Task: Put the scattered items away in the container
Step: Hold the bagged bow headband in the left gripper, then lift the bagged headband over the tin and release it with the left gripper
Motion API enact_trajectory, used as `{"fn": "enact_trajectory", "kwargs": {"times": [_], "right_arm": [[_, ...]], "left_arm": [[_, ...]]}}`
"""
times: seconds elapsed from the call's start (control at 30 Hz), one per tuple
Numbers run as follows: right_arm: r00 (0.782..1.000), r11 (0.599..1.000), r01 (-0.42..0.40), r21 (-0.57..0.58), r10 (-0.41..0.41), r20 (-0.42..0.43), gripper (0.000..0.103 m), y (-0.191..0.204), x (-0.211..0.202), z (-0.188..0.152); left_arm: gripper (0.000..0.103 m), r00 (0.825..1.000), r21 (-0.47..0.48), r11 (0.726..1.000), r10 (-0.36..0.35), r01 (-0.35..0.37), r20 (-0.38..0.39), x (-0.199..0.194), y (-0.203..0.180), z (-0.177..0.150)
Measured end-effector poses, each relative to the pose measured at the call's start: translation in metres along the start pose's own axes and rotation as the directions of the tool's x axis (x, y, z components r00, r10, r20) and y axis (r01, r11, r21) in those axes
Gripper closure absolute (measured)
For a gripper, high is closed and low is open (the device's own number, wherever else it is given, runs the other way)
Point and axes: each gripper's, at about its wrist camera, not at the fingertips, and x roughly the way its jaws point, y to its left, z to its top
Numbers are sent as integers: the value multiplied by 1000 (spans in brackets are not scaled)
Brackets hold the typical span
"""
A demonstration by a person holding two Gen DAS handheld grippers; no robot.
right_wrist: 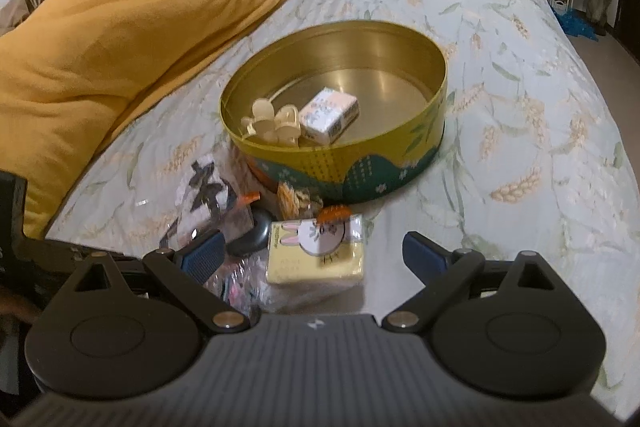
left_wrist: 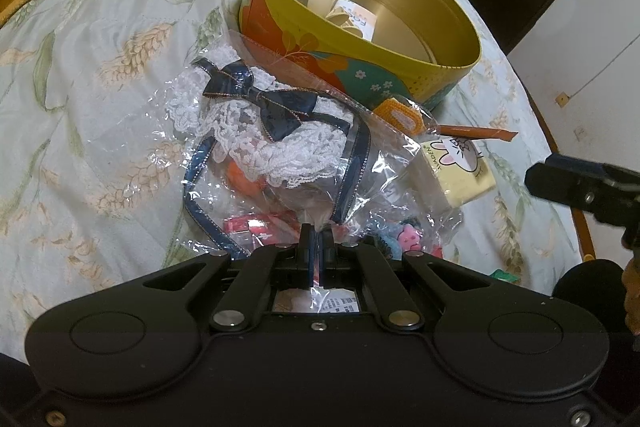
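My left tongs (left_wrist: 316, 247) are pinching the clear bag (left_wrist: 280, 155), its length running toward the tin (left_wrist: 400, 67). Right tongs (right_wrist: 316, 255) are spread over the upright bunny pack (right_wrist: 316, 255).

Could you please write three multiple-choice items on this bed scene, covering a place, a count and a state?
1. Where is the small white box?
A. inside the round tin
B. on the yellow blanket
C. on the floor

2. How many items lie in the tin?
A. none
B. two
C. five

3. How is the left tool?
A. wide open
B. shut on the clear bag
C. shut on the tin's rim

Key: A, it rests on the tin's floor; B, box and cream clip; B, its jaws pinch the bag's plastic.
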Motion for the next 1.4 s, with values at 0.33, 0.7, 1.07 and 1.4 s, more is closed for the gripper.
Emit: {"fn": "enact_trajectory", "kwargs": {"times": [0.33, 0.7, 1.07, 1.4], "right_arm": [[1000, 1000, -1, 6, 1, 2, 3, 0, 3, -16], [1000, 1000, 4, -6, -4, 20, 0, 1, 4, -29], [1000, 1000, -15, 23, 14, 16, 0, -3, 8, -37], [1000, 999, -14, 29, 13, 10, 0, -5, 10, -39]], "left_arm": [[102, 1000, 5, 1000, 8, -8, 5, -1, 0, -1], [102, 999, 35, 999, 36, -36, 22, -6, -6, 1], [102, 995, 35, 999, 38, -41, 97, -36, -18, 14], [102, 983, 67, 997, 12, -25, 183, -67, -36, 31]]}}
